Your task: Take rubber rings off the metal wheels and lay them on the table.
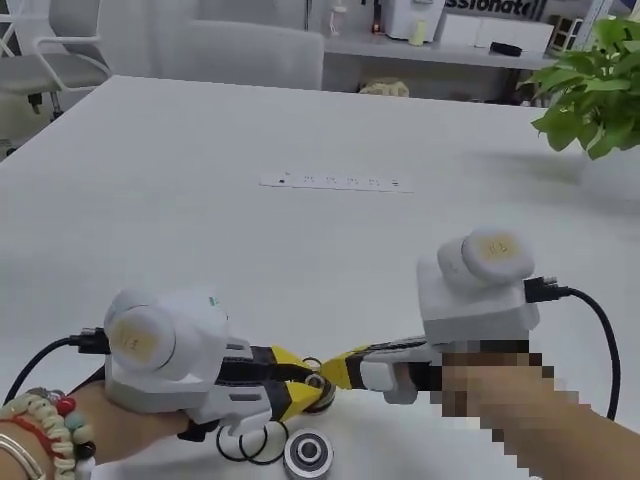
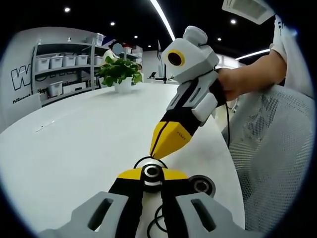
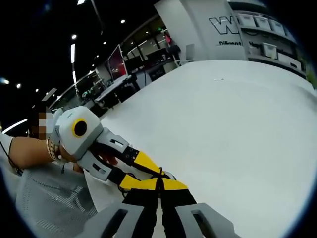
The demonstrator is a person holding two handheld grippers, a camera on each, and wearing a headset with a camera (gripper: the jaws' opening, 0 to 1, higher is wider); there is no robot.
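Observation:
My left gripper (image 1: 303, 388) is shut on a small metal wheel (image 1: 319, 384) just above the table's near edge. In the left gripper view, the wheel (image 2: 152, 177) sits between the yellow tips of the left gripper (image 2: 151, 172), and a thin black rubber ring (image 2: 140, 161) loops up from it. My right gripper (image 2: 159, 151) comes in from the opposite side, shut on that ring (image 1: 311, 363). In the right gripper view its jaws (image 3: 158, 182) are pressed together in front of the left gripper (image 3: 141, 163). A second metal wheel (image 1: 308, 453) and loose rubber rings (image 1: 252, 441) lie on the table below.
The white table (image 1: 300, 240) stretches far ahead, with a power strip (image 1: 335, 182) inset at its middle. A potted plant (image 1: 592, 88) stands at the far right and chairs (image 1: 255, 52) beyond the far edge. A mesh chair (image 2: 277, 148) is behind the right hand.

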